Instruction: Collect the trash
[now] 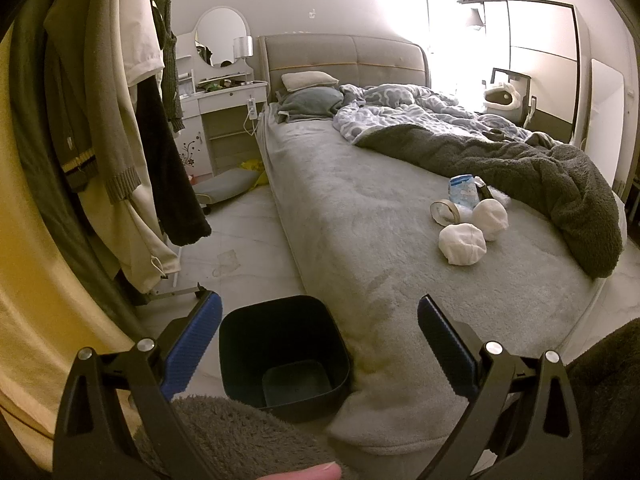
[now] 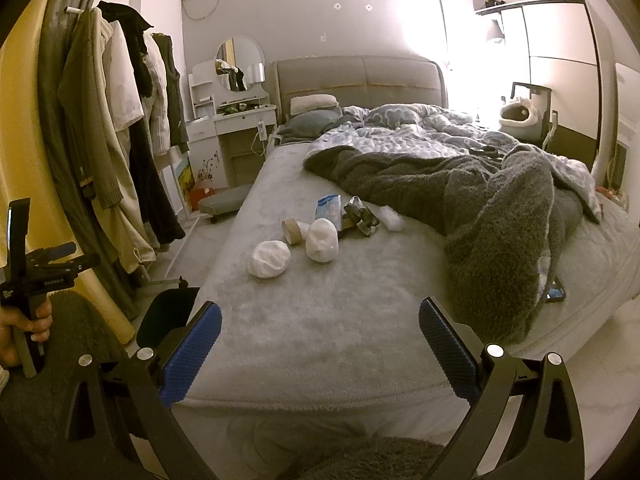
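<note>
Nowhere readable writing; both tongs [image 1: 320,340] [image 2: 320,344] agape, empty.

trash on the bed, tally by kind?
White crumpled wads: 2, nearer, farther
Cardboard tape roll: 1
Blue-white packet: 1
Dark crumpled wrapper: 1
Small white fluff tuft: 1
Total: 6, all on the grey bed sheet. Black bin on the floor looks empty.
</note>
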The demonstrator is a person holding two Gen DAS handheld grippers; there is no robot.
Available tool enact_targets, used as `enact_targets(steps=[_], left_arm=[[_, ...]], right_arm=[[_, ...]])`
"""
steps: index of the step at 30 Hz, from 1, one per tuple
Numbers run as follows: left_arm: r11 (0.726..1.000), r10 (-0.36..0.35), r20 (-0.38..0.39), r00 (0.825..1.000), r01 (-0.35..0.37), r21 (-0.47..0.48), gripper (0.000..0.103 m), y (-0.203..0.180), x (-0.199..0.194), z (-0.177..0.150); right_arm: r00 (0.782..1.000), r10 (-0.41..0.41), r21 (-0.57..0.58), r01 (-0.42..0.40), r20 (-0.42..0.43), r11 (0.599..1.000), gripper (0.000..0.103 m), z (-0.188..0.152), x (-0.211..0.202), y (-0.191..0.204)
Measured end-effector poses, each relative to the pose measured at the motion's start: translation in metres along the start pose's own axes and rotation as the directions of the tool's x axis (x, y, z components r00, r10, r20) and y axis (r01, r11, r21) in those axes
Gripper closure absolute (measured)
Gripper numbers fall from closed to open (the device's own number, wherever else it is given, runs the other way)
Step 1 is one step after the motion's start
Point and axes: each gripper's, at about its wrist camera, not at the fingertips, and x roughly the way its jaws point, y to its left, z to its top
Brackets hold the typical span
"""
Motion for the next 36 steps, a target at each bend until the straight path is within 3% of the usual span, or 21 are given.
enact_targets(steps=[6, 12, 17, 19, 21, 24, 29, 36], left_arm=[[1.000, 0.000, -0.001, 1.000, 0.000, 0.008, 0.003, -0.001, 0.000, 0.000], [0.998, -0.067, 0.020, 0.998, 0.067, -0.009, 0.003, -0.010, -0.001, -0.006], [0.994, -0.109, 0.012, 0.994, 0.109, 0.017, 0.004, -0.016, 0.006, -0.004], [0.991, -0.130, 0.003, 0.991, 0.130, 0.033, 0.004, -0.020, 0.012, -0.004], [0.989, -0.140, -0.002, 0.990, 0.140, 0.048, 0.004, -0.025, 0.019, -0.002], [0.983, -0.167, -0.013, 0.986, 0.168, 0.075, 0.005, -0.034, 0.032, 0.001], [0.952, -0.253, -0.050, 0.966, 0.258, 0.165, 0.012, -0.058, 0.059, -0.001], [0.923, -0.341, -0.079, 0.937, 0.350, 0.160, 0.013, -0.074, 0.093, 0.010]], right_arm=[[1.000, -0.004, -0.004, 0.004, 0.001, 1.000, 0.003, 0.000, 0.002, -0.001], [0.999, -0.037, -0.044, 0.036, -0.016, 0.998, 0.003, 0.008, 0.004, 0.006], [1.000, 0.005, -0.027, -0.005, -0.008, 1.000, 0.003, 0.015, 0.015, 0.009], [1.000, 0.014, -0.033, -0.015, -0.022, 0.999, 0.006, 0.019, 0.028, 0.010], [0.999, 0.026, -0.035, -0.027, -0.039, 0.999, 0.015, 0.024, 0.041, 0.008], [0.997, 0.052, -0.030, -0.053, -0.058, 0.998, 0.017, 0.029, 0.062, 0.005], [0.993, 0.077, -0.031, -0.080, -0.092, 0.996, 0.020, 0.039, 0.096, -0.004], [0.981, 0.118, -0.051, -0.127, -0.153, 0.991, 0.021, 0.044, 0.144, -0.009]])
